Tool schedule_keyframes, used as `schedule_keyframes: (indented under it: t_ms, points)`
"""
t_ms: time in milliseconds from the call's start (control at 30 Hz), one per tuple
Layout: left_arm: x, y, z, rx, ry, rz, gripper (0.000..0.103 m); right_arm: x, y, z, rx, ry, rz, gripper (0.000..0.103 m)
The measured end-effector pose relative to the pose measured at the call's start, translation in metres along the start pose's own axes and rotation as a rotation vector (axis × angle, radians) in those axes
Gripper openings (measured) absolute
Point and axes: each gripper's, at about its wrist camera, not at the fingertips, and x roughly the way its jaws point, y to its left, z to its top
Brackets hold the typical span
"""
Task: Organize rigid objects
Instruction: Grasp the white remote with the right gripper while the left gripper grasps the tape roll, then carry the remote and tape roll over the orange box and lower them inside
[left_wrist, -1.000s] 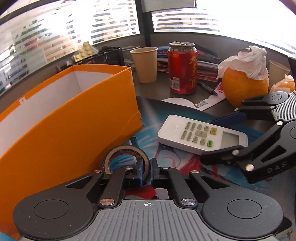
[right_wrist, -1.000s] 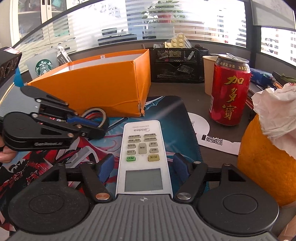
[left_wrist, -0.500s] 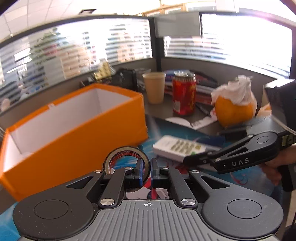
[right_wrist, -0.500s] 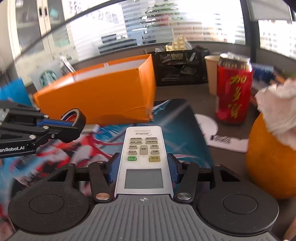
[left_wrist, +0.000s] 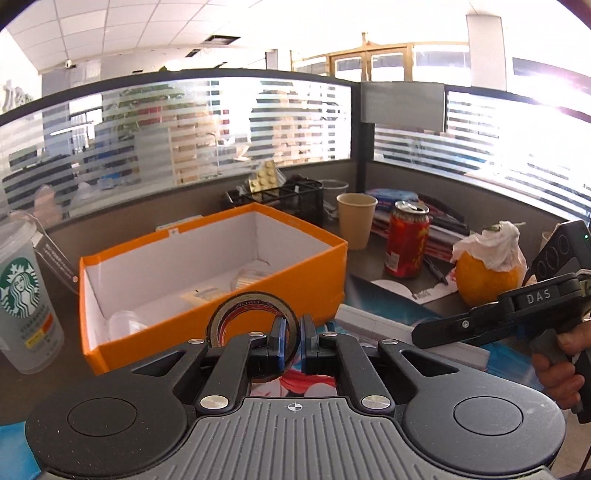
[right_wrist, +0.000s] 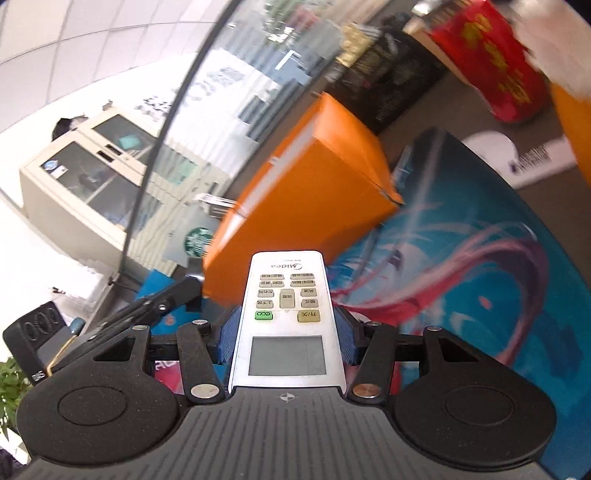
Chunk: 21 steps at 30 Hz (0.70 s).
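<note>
Left wrist view, my left gripper (left_wrist: 291, 341) nearly closed, clamping one tape roll (left_wrist: 242, 312) by its wall before one orange box (left_wrist: 236, 295), right wrist view, my right gripper (right_wrist: 287, 338) jaws clamped on one white remote (right_wrist: 286, 306), raised above the mat (right_wrist: 480, 266).

Your left gripper (left_wrist: 291, 341): jaws pinched nearly together, raised, pointing slightly down | your right gripper (right_wrist: 286, 332): jaws just closed partway, rolled over sideways | your right hand (left_wrist: 561, 354) wraps its handle.

left claw (left_wrist: 291, 341) clamped on tape roll (left_wrist: 236, 314) | orange box (left_wrist: 221, 295) open behind | right claw (left_wrist: 436, 332) on remote (left_wrist: 373, 323)
</note>
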Motion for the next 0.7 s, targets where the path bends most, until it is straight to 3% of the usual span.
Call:
schedule_keyframes:
  t_ms: [400, 700]
  points:
    - [-0.023, 0.028, 0.042, 0.010, -0.079, 0.076, 0.006, 0.031, 0.071, 0.053, -0.184, -0.010, 0.031, 0.050]
    - [0.008, 0.071, 0.066, -0.076, -0.021, 0.111, 0.006, 0.077, 0.096, 0.106, -0.228, 0.017, 0.018, 0.050]
